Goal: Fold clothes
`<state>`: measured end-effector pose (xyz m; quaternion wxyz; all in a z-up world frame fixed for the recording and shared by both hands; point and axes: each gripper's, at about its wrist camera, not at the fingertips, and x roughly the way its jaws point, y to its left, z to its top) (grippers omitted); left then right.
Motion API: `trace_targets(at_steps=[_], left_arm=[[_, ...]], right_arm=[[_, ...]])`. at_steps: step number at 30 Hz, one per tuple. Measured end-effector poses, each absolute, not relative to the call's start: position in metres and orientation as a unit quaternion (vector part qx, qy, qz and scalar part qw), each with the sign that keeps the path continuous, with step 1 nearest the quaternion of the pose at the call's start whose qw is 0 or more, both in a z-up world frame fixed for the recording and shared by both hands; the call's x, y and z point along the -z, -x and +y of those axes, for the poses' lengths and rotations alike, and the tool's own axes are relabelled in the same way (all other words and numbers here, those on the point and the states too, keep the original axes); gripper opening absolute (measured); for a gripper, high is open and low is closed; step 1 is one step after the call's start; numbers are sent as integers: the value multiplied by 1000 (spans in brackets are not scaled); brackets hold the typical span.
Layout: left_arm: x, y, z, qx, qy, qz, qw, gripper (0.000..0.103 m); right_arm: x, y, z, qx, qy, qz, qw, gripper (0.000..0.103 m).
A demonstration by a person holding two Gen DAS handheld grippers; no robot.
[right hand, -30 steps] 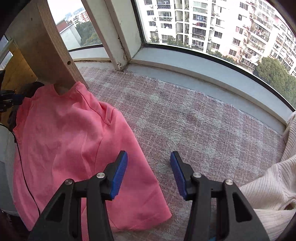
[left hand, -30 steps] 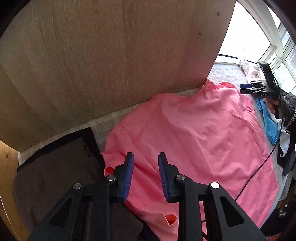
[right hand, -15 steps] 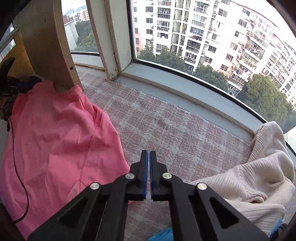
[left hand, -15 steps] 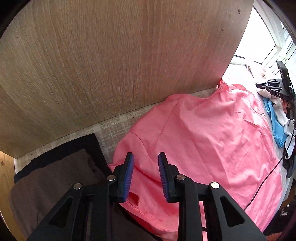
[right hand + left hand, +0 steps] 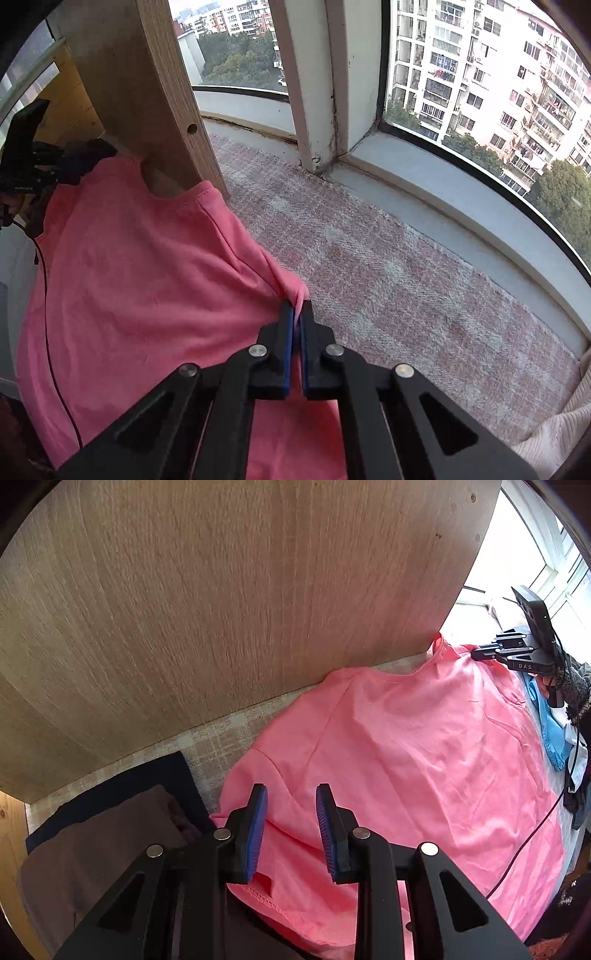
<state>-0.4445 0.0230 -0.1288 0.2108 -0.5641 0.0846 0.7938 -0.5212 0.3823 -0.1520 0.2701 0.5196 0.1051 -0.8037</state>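
Your pink T-shirt point(image 5: 140, 280) lies spread on the checked woven mat point(image 5: 388, 273), its neckline against the wooden panel point(image 5: 221, 609). Your right hand-held gripper point(image 5: 296, 314) has its blue pads pressed together on a pinched fold of the shirt's edge, which rises into a small peak just ahead of the fingertips. Your left hand-held gripper point(image 5: 290, 801) stands narrowly parted above the shirt's near sleeve, with cloth below the gap but nothing pinched.

The shirt's lower hem is cut off behind both grippers' bodies. Only the left view shows the folded dark brown garment point(image 5: 96, 864) just left of that gripper and a blue cloth point(image 5: 550, 734) past the shirt. Only the right view shows the cream ribbed knit point(image 5: 554, 432) at the far right and the window sill point(image 5: 461, 206) ahead.
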Motion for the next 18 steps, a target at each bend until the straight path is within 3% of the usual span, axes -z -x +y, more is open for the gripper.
trace_targets(at_steps=[6, 9, 12, 15, 18], left_arm=[[132, 447, 21, -794, 565, 92, 204, 26], [130, 449, 20, -796, 562, 86, 209, 26], [128, 449, 22, -793, 562, 96, 213, 32], [129, 449, 30, -787, 564, 129, 215, 32], [131, 453, 40, -787, 557, 148, 221, 40]], right_arm=[[142, 525, 407, 826, -511, 74, 224, 3], [149, 524, 396, 822, -521, 93, 212, 19], [149, 523, 394, 826, -516, 99, 204, 22], [152, 523, 395, 822, -518, 104, 214, 33], [158, 524, 393, 817, -525, 116, 209, 34]])
